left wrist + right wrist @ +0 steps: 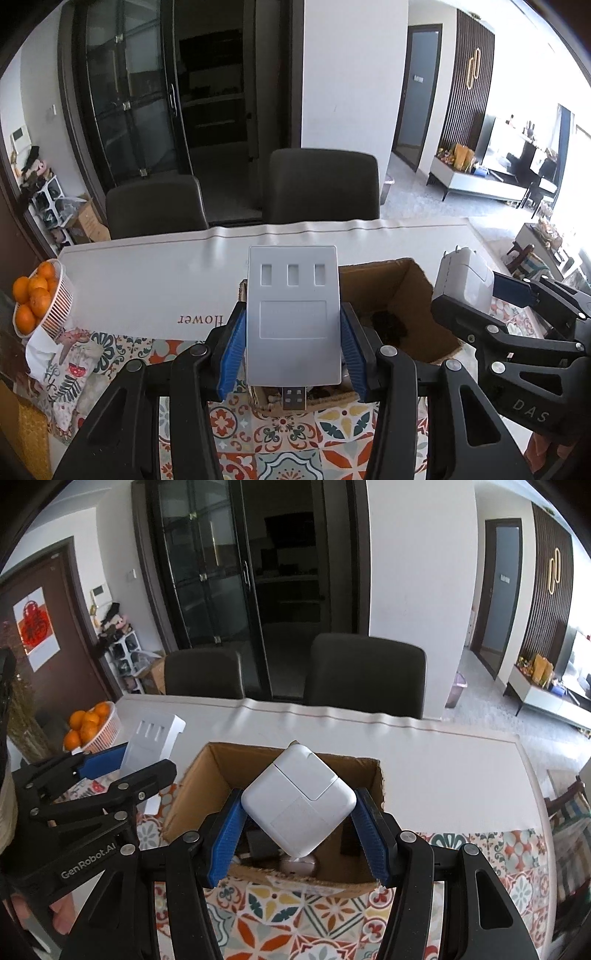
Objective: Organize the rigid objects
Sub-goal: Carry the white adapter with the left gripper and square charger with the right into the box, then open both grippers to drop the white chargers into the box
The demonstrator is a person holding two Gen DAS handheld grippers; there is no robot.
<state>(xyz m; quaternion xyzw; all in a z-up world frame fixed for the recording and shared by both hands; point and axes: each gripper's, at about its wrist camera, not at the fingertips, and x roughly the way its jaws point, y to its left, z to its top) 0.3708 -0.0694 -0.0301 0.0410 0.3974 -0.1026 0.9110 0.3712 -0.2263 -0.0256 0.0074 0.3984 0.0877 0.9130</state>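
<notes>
Charger (299, 805) clamped within right hand-held gripper (297, 830).

- Left hand-held gripper (293, 343): black linkage arms, silver rivets, ribbed blue pads.
- Right hand-held gripper (299, 821): same build; its flank at right of the left view reads "DAS".

White plastic, blue pads, brown cardboard on patterned cloth

The USB hub (293, 314) is pale grey-white and the charger (299, 805) glossy white; each sits between ribbed blue pads (232, 354) on black grippers. The box (218, 771) is plain brown, the tablecloth (295, 435) tiled in orange, teal and cream florals, the oranges (33, 295) bright orange.
</notes>
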